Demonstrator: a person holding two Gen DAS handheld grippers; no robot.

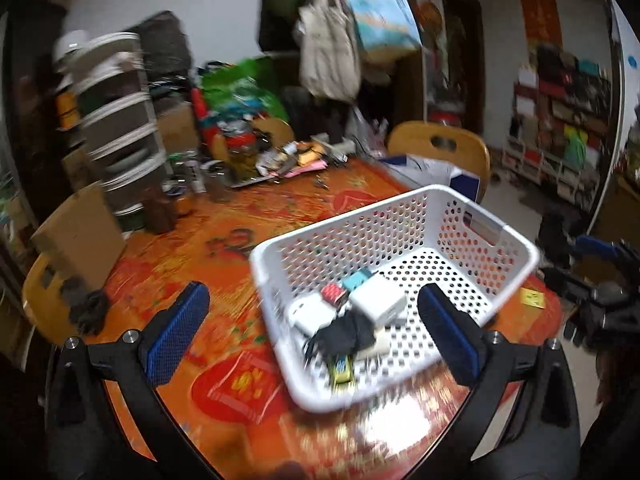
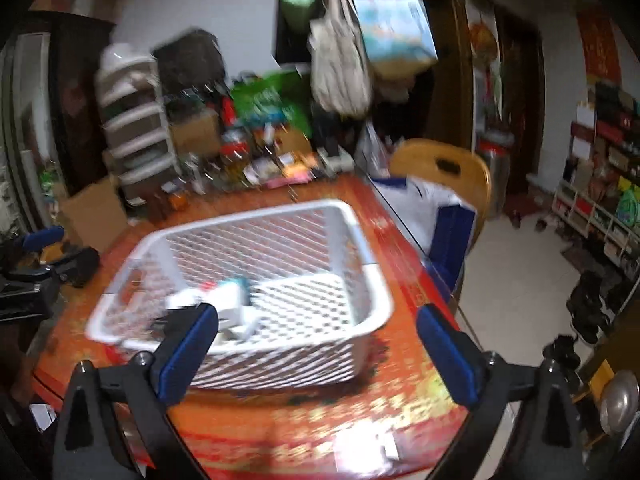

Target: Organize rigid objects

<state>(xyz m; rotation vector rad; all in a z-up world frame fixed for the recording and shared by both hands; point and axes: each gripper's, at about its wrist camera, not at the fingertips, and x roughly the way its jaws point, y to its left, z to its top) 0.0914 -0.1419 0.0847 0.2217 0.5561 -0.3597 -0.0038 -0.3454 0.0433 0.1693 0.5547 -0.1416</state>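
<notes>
A white perforated basket (image 1: 396,236) sat on the orange-patterned bench (image 1: 200,248). Inside it, bunched at one end, lay small items: a white charger block (image 1: 378,300), a teal box (image 1: 356,280) and a black cable (image 1: 340,334). The left gripper (image 1: 312,332) and right gripper (image 2: 318,350) hovered above, fingers (image 1: 176,332) spread wide, holding nothing.

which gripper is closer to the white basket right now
Hard to call, roughly even. The left gripper is open, low over the white basket's near left corner. The right gripper is open just before its near wall.
</notes>
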